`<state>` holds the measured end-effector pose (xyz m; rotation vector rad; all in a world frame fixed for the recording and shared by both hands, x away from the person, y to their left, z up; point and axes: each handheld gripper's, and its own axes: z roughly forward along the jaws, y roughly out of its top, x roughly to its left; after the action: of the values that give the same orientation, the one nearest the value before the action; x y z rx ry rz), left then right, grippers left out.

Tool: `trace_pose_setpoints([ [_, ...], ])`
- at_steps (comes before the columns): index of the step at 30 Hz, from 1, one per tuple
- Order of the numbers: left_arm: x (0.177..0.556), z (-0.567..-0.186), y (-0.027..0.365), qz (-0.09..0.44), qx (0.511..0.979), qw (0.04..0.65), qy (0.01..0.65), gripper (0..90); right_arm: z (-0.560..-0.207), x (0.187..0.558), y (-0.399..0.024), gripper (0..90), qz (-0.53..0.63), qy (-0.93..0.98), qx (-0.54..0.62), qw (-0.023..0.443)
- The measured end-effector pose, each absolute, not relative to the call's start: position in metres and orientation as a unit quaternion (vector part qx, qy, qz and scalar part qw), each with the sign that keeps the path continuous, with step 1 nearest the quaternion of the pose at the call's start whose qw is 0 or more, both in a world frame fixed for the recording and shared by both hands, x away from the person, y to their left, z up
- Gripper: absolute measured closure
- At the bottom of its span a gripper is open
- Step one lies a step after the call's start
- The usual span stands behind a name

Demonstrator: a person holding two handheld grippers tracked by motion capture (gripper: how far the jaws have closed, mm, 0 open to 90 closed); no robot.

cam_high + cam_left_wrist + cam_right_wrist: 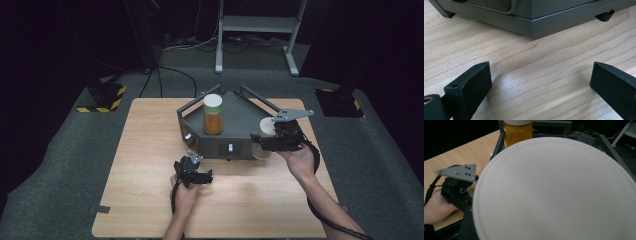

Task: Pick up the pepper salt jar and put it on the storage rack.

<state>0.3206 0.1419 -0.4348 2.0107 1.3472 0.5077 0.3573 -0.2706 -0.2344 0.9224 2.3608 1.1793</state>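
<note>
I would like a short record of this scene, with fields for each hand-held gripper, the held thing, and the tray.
left hand-held gripper: open, holds nothing, low over the wooden table
right hand-held gripper: shut on white-lidded jar, at the tray's right front corner
grey tray: holds one amber jar with white lid, upright

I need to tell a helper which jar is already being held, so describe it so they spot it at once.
On the light wooden table sits a dark grey metal tray. At its front right corner, the right tongs grip a white-lidded clear jar. Unlike the amber white-lidded jar standing upright inside the tray, it is tilted.
</note>
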Motion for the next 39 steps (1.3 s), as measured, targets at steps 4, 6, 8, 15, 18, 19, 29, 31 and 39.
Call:
trace_pose_setpoints([
  [4, 0.321, -0.435, 0.142, 0.194, 0.768, 0.328, 0.515, 3.7, -0.232, 0.366, -0.269, 35.7, 0.420, 0.826, 0.335, 0.170],
  [6, 0.321, -0.435, 0.142, 0.194, 0.768, 0.328, 0.515, 3.7, -0.229, 0.371, -0.265, 35.7, 0.417, 0.825, 0.339, 0.173],
  [8, 0.321, -0.435, 0.142, 0.194, 0.768, 0.328, 0.515, 3.7, -0.228, 0.373, -0.261, 35.6, 0.414, 0.824, 0.342, 0.179],
  [15, 0.321, -0.435, 0.142, 0.194, 0.768, 0.328, 0.515, 3.8, -0.226, 0.387, -0.255, 35.6, 0.413, 0.818, 0.356, 0.183],
  [18, 0.321, -0.435, 0.142, 0.194, 0.768, 0.328, 0.515, 3.8, -0.225, 0.393, -0.249, 35.6, 0.411, 0.816, 0.362, 0.187],
  [19, 0.321, -0.435, 0.142, 0.194, 0.768, 0.328, 0.515, 3.8, -0.224, 0.396, -0.246, 35.7, 0.409, 0.815, 0.363, 0.188],
  [29, 0.320, -0.435, 0.141, 0.194, 0.767, 0.329, 0.516, 3.8, -0.224, 0.414, -0.220, 35.6, 0.396, 0.819, 0.367, 0.195],
  [31, 0.320, -0.435, 0.141, 0.195, 0.767, 0.328, 0.516, 3.8, -0.226, 0.421, -0.214, 35.5, 0.393, 0.819, 0.371, 0.194],
  [39, 0.320, -0.435, 0.141, 0.195, 0.767, 0.328, 0.516, 3.8, -0.234, 0.432, -0.201, 35.5, 0.383, 0.819, 0.380, 0.196],
])
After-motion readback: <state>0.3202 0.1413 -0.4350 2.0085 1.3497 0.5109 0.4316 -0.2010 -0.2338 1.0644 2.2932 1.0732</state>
